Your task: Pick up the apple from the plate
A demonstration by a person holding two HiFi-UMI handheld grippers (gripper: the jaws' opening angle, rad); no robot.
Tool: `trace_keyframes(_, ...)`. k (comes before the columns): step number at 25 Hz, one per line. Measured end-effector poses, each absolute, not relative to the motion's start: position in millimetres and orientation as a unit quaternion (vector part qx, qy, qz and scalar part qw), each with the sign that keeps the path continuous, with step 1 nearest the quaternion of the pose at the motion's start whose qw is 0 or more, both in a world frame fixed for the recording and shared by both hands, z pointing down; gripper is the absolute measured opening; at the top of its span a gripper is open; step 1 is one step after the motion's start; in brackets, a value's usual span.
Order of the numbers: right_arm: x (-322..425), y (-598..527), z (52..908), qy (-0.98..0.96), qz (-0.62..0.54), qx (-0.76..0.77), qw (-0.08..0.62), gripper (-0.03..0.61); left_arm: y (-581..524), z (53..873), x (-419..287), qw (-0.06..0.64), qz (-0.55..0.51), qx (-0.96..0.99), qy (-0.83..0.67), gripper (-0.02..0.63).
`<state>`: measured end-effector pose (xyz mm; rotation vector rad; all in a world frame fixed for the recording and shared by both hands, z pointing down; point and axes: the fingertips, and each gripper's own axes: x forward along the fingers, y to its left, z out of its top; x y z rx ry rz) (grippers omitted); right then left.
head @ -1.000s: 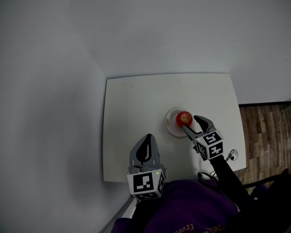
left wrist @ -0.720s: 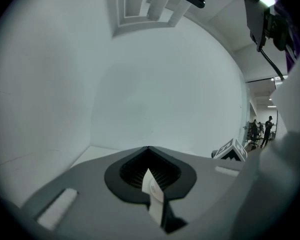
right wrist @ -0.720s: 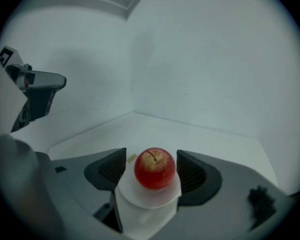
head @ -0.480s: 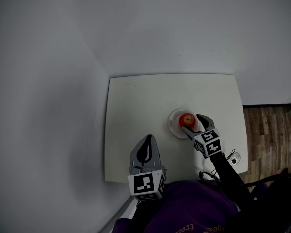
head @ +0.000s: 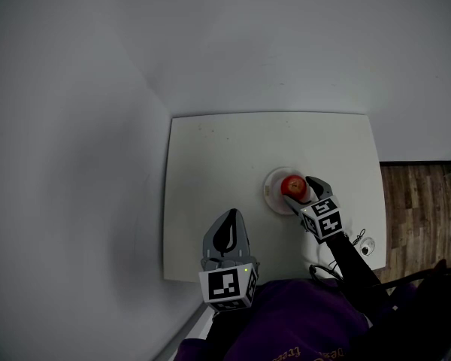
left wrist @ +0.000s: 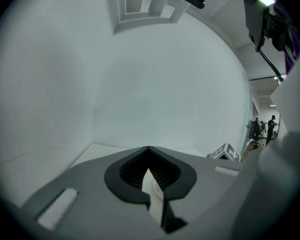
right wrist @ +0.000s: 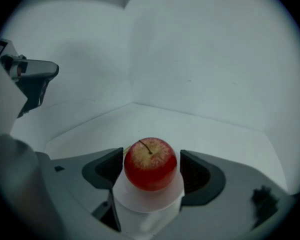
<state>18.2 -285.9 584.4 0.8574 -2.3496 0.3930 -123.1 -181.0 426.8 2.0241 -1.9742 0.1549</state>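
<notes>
A red apple (head: pixel 292 185) (right wrist: pixel 150 164) stands on a small white plate (head: pixel 271 192) (right wrist: pixel 147 203) at the right of the white table (head: pixel 210 164). My right gripper (head: pixel 298 189) (right wrist: pixel 151 168) has come down round it: the jaws are opening, one dark pad on each side of the apple, with a thin gap showing at the right-hand pad. My left gripper (head: pixel 229 213) (left wrist: pixel 148 148) hangs over the table's near edge, well left of the plate, jaws shut with their tips meeting and nothing held.
The table sits in a corner between pale walls. A small round object with a cable (head: pixel 364 245) lies at the table's near right corner. Wooden floor (head: pixel 428 201) shows past the right edge.
The right gripper has slid forward and down, so the apple now sits between its jaws, which have spread wider. The left gripper has stayed where it was.
</notes>
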Motion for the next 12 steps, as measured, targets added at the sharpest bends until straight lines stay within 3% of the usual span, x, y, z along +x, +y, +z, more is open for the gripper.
trace_keyframes(12, 12.6, -285.2, 593.8, -0.886, 0.161, 0.310, 0.304, 0.342, -184.0, 430.6, -124.3, 0.158, 0.059, 0.706, -0.688, 0.006)
